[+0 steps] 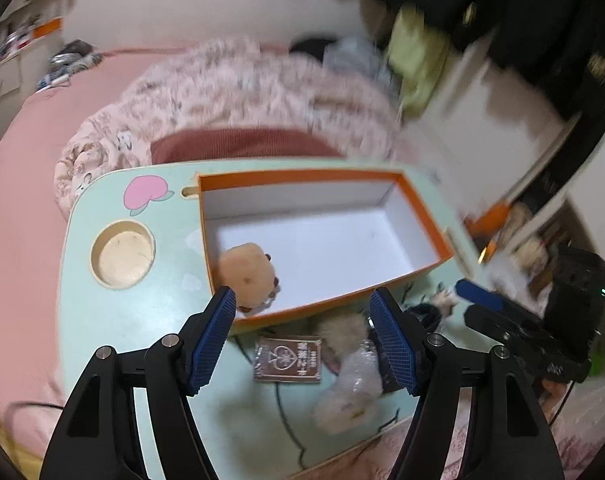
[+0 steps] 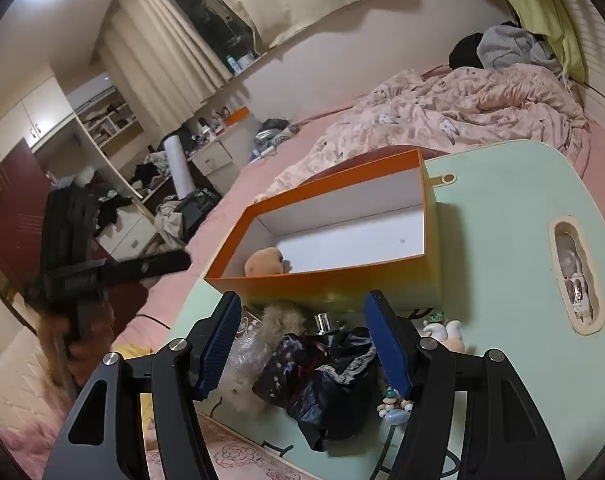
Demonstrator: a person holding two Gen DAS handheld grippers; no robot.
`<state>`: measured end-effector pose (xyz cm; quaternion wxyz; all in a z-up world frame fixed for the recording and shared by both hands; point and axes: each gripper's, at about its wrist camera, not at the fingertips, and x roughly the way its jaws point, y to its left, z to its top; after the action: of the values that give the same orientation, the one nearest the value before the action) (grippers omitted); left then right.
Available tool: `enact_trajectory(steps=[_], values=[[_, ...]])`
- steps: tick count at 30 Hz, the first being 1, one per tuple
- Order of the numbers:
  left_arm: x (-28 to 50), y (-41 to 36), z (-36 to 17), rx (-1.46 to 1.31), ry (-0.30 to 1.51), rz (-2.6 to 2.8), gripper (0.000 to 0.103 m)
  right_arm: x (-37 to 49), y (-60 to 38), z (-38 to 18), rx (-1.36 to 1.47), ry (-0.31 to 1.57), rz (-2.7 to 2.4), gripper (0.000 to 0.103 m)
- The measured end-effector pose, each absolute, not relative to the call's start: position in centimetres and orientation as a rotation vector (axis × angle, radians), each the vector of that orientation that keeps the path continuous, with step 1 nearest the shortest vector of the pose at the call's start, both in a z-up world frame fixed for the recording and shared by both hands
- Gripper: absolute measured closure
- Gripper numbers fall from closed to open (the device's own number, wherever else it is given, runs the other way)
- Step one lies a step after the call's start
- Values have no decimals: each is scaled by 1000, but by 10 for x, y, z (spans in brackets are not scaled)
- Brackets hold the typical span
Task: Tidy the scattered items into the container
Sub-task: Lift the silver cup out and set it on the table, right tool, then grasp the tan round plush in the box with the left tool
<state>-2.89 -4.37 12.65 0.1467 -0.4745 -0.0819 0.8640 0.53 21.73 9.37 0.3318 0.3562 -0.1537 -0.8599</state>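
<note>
One pink bed (image 2: 302, 148) fills the background beyond both tongs, a rumpled flowered quilt (image 2: 454, 108) heaped on it. On top sits one pale green lap table (image 1: 114, 320), under both tongs — a pink heart sticker (image 1: 142, 196) and one round cup hole (image 1: 122, 254) off to the left of the left tongs.

One orange box (image 1: 422, 216) with a white inside lies just ahead of both tongs, open-topped. In it, one tan plush toy (image 1: 248, 272), tucked into the near corner right by the left tongs' left finger.

The left tongs (image 1: 302, 320) hover with fingers apart, nothing between the pads. Below them lies one shiny card packet (image 1: 288, 358) with a spade mark and some print too small to read. Beside it, toward the right finger, a fluffy cream toy (image 1: 342, 400) partly wrapped in clear plastic.

The right tongs (image 2: 302, 336) stand apart too, gripping nothing — the pile sits loose beneath them: one dark crumpled bag (image 2: 326, 388), the fluffy toy at the left finger, one small chrome piece (image 2: 326, 322) by the box wall. By the right finger, a string of pale beads (image 2: 394, 408), and just beyond it little white figurines (image 2: 442, 330) — count unclear.
</note>
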Motion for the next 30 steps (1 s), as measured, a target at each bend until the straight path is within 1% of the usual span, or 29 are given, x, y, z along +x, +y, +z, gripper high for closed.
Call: enact_trajectory(steps=[2, 3, 4, 6, 7, 9, 11, 13, 17, 18, 20, 23, 24, 25, 30], values=[[-49, -36, 129, -1468, -178, 2430, 33, 4, 220, 92, 932, -427, -2234, 39], [-55, -32, 129, -1507, -161, 2422, 38, 4, 222, 90, 937, -440, -2229, 39], [-63, -27, 129, -1548, -135, 2418, 47, 3, 223, 89, 939, -454, -2225, 39], [-79, -16, 118, -1661, -78, 2369, 54, 2, 227, 87, 946, -479, -2213, 39], [-86, -12, 111, -1709, -65, 2354, 55, 1, 228, 86, 951, -487, -2207, 39], [-95, -4, 99, -1776, 8, 2363, 55, 2, 230, 85, 950, -498, -2202, 39], [-103, 6, 88, -1822, 147, 2400, 55, 2, 231, 85, 946, -505, -2195, 39], [-109, 13, 82, -1847, 236, 2419, 55, 2, 233, 85, 941, -511, -2189, 39], [-121, 22, 58, -1962, 341, 2349, 54, 4, 233, 86, 935, -514, -2186, 39], [-124, 21, 57, -1966, 315, 2343, 51, 4, 234, 85, 935, -515, -2186, 39], [-128, 20, 55, -1985, 273, 2325, 51, 3, 235, 85, 933, -520, -2188, 39], [-132, 16, 53, -1969, 196, 2311, 57, 4, 236, 85, 929, -525, -2190, 39], [-131, 16, 54, -1956, 193, 2314, 66, 4, 237, 86, 927, -526, -2189, 39], [-131, 15, 55, -1944, 196, 2321, 68, 4, 237, 86, 924, -528, -2190, 39], [-125, 16, 59, -1878, 245, 2336, 73, 3, 239, 87, 923, -537, -2195, 39]])
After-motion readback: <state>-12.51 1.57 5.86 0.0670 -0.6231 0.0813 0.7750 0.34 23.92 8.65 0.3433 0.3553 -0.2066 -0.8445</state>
